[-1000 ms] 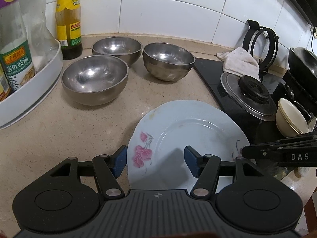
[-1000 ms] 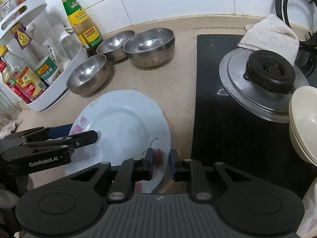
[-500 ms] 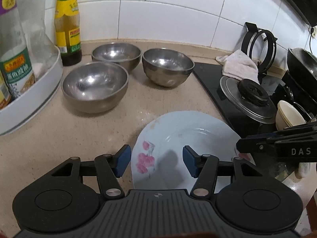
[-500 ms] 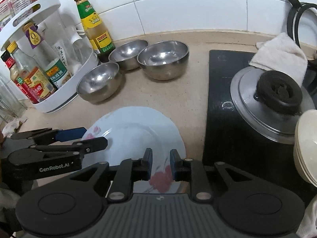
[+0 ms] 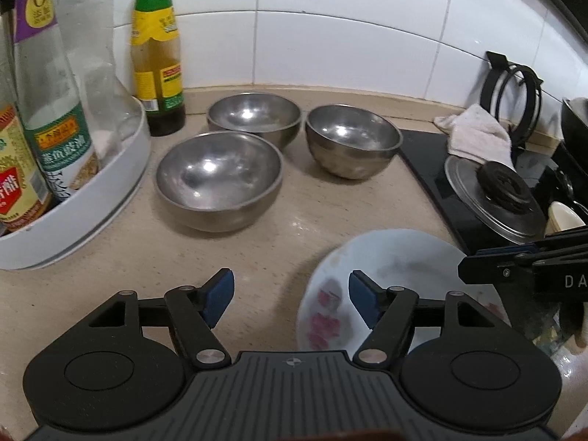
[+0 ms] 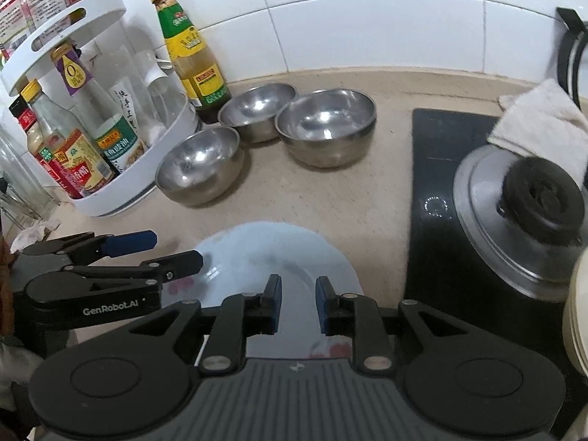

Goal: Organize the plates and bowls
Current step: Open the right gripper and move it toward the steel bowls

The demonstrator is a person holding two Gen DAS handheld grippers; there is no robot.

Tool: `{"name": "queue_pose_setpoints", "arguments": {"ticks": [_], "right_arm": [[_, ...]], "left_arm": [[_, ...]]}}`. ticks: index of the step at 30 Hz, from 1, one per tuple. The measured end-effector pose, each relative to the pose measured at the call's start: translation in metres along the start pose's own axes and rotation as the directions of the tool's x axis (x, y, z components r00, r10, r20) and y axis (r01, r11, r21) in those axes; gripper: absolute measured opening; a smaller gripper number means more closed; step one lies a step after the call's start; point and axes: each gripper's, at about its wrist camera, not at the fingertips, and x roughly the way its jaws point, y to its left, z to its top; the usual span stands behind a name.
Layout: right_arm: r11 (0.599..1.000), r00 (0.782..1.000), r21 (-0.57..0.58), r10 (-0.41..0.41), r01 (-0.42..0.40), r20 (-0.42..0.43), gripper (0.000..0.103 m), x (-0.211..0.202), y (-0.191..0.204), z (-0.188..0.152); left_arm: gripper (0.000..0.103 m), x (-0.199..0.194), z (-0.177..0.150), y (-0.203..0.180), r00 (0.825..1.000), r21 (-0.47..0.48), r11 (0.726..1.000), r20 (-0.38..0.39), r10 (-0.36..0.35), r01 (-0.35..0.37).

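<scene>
Dim, soft blur — fisheye-bent edges

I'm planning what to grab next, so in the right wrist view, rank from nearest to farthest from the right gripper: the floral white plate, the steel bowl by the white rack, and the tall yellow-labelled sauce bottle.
1. Floral white plate: directly under the right gripper.
2. Steel bowl by the white rack: ahead, to the left.
3. Tall yellow-labelled sauce bottle: by the tiled wall.

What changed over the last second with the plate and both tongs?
The right tongs opened: they were shut on the plate rim, now their jaws are parted and the plate is released on the counter. Both cameras pulled back, so the plate sits lower in view. The left tongs stayed open and empty. The three steel bowls have not moved.
</scene>
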Motion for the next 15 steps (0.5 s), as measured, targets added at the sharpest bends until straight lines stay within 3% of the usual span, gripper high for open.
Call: {"name": "queue_pose_setpoints", "arguments": {"ticks": [15], "right_arm": [[0.994, 0.999, -0.107, 0.034, -0.031, 0.027, 0.026, 0.041, 0.031, 0.056]], "left_arm": [[0.082, 0.016, 0.032, 0.042, 0.996, -0.073, 0.994, 0.027, 0.081, -0.079]]}}
